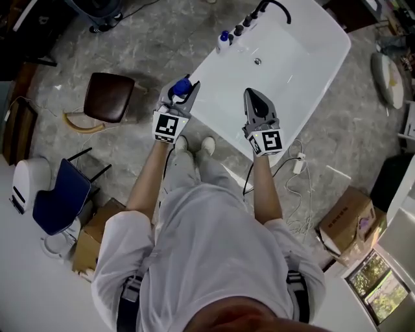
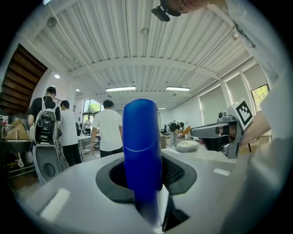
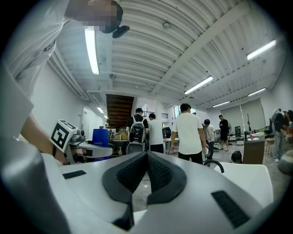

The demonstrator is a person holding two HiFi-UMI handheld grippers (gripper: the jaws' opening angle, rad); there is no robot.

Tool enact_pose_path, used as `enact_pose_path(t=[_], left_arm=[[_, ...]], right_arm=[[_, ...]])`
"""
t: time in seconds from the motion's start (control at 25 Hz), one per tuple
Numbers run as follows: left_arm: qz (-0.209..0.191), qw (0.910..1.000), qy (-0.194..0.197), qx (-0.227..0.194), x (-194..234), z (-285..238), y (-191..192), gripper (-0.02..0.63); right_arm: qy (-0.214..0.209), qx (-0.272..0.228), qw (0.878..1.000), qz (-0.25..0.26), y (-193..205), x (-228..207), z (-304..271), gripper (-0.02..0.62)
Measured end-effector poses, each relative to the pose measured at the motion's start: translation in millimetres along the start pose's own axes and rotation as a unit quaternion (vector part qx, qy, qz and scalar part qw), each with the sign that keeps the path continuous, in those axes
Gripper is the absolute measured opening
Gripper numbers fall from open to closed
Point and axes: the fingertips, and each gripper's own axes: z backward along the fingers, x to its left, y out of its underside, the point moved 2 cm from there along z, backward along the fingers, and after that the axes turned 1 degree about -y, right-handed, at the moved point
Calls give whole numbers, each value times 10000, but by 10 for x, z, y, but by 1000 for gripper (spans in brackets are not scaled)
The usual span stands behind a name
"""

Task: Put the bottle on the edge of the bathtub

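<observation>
I hold the bottle [image 2: 142, 146] in my left gripper [image 1: 184, 89]. The jaws are clamped on its lower part, one pad on each side. That leaves the bottom free, so I think I can set it down flat.

The bottle is up in the air, just beside the long side of the tub [image 1: 209, 76]. It is not on the rim yet. From the head view I cannot tell if it is over the rim or a bit outside it.

The bottle stands straight up. Its long side runs up and down and its round blue top points at the ceiling. My left gripper points about level, so the bottle sits across the jaws like a post. I think this is good, as it should stand and not roll when it is put on the rim.

My right gripper [image 1: 255, 98] is over the tub, near the close end. Its jaws are together and there is nothing in them. I think it is only waiting, out of the way of the left one.

Some small bottles [image 1: 228, 40] stand on the far corner of the rim by the tap [image 1: 275, 6]. So there is bare rim closer to me for my bottle.
</observation>
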Motion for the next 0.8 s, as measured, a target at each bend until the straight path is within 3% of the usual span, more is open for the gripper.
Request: enact_pose_path(t=[0.8], left_arm=[[42,9965,823,-104,526,-1723,2099,129]], right_arm=[[605,-215,9979,-27,1401,-391,-746,0]])
